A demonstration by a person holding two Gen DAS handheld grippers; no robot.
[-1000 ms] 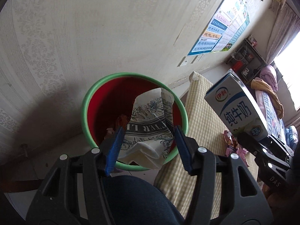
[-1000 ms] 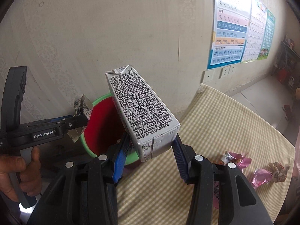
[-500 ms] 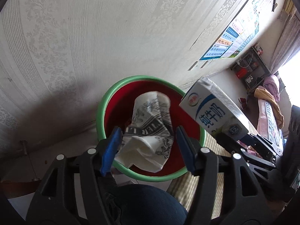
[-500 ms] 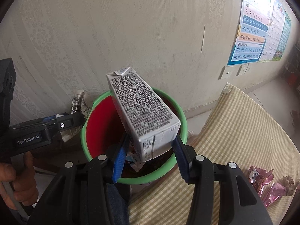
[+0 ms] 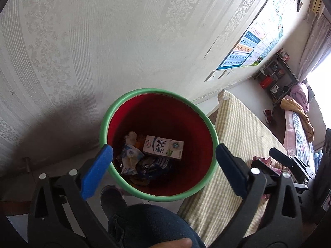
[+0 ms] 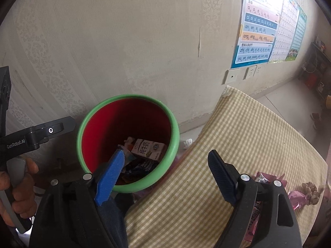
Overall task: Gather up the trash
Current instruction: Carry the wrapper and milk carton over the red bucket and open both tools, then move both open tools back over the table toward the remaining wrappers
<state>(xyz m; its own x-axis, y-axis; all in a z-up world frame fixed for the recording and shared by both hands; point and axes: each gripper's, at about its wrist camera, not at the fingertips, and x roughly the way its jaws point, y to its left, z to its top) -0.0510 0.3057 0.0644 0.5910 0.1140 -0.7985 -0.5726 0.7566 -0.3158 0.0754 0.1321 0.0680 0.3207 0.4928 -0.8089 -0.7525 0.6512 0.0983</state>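
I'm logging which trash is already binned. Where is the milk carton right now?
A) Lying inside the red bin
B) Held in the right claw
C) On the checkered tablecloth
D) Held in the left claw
A: the milk carton lies on its side among wrappers at the bottom of the red bin, while the left claw and the right claw are both open and hold nothing.

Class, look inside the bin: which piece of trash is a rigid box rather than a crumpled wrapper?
The milk carton, lying flat on its side atop the crumpled wrappers.
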